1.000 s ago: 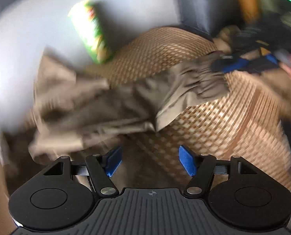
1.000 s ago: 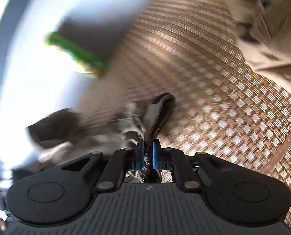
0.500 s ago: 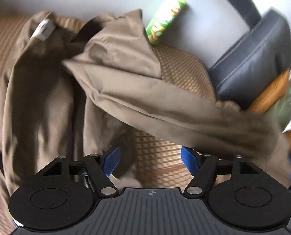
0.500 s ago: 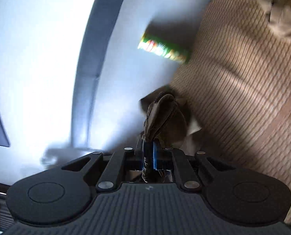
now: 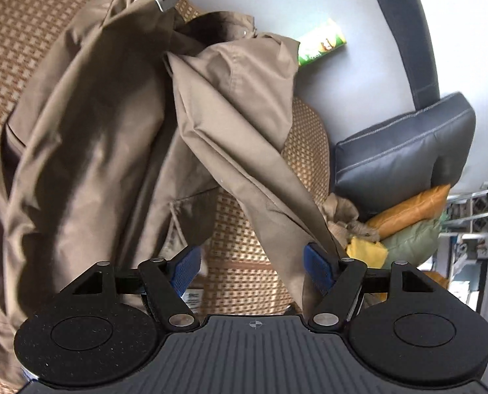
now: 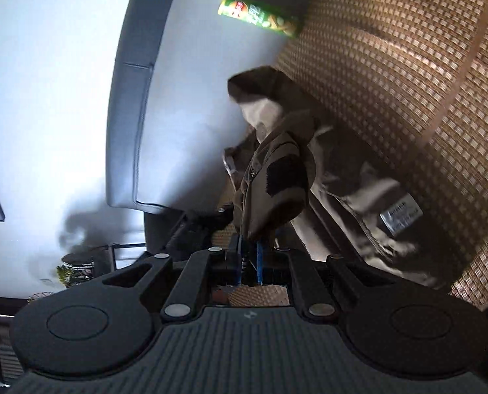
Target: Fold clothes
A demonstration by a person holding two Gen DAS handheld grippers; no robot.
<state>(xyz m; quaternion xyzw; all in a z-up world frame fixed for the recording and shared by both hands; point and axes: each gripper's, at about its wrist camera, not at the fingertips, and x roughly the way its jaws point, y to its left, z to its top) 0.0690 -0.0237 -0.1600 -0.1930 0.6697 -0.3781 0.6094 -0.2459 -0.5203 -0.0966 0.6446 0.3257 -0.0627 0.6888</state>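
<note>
Cloth is the main thing to think about. Brown trousers [image 5: 89, 151] lie spread on the woven mat [image 5: 240, 256] of a sofa. In the left view they fill the side from 9 o'clock up to 12 o'clock. One long leg runs down toward 4 o'clock, just past the right blue pad.

The left gripper [image 5: 248, 261] is spread wide and grips nothing. Bare mat shows between its blue fingers [image 5: 183, 267].

The right gripper [image 6: 249, 256] is squeezed tight on a bunched end of the trousers [image 6: 273, 177]. That bunch stands up at 12 o'clock from the pads. More of the cloth lies at 3 o'clock, with a small white label [image 6: 400, 215] on it.

I think the trousers are light, soft and floppy. They will sag and wrinkle when lifted and will not keep a shape by themselves. They do not look slippery, and they will not break. A thick edge, like the waist or a hem, looks like the best place to pinch. The free gripper could take the other end of that same edge, so the cloth hangs flat.

A green snack tube [image 6: 260, 14] lies at 12 o'clock past the mat. A dark cushion [image 5: 405, 151] sits at 3 o'clock in the left view.
</note>
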